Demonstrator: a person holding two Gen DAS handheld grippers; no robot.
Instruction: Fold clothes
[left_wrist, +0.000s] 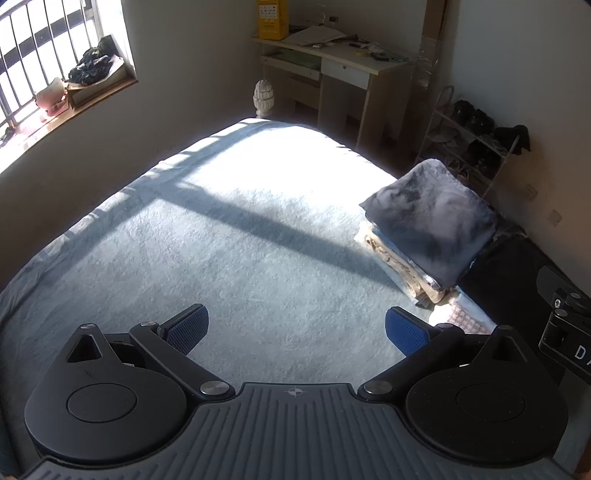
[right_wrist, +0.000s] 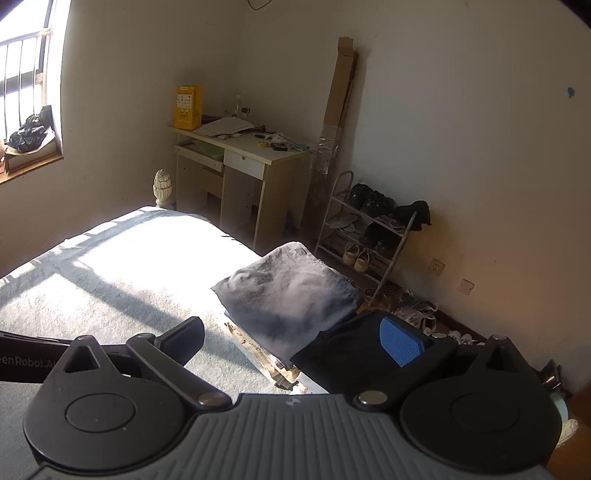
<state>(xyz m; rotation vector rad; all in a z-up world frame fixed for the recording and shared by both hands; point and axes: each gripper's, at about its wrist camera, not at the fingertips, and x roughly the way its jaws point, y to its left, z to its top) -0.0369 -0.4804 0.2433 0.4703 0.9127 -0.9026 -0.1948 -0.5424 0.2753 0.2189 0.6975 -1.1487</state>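
Hard sun pours through the barred window (left_wrist: 55, 48) — the pale blue bedspread (left_wrist: 221, 258) below it glares white, striped by bar shadows; walls curve at fisheye edges, corners dim — focus sharp.

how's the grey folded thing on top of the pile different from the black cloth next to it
The grey folded garment is pale, mottled and sits on top of the stack of folded clothes; the black cloth is plain dark and lies lower, beside the stack. The grey one shows a neat squared fold; the black one's shape is partly hidden by the right gripper. Both rest at the bed's edge.
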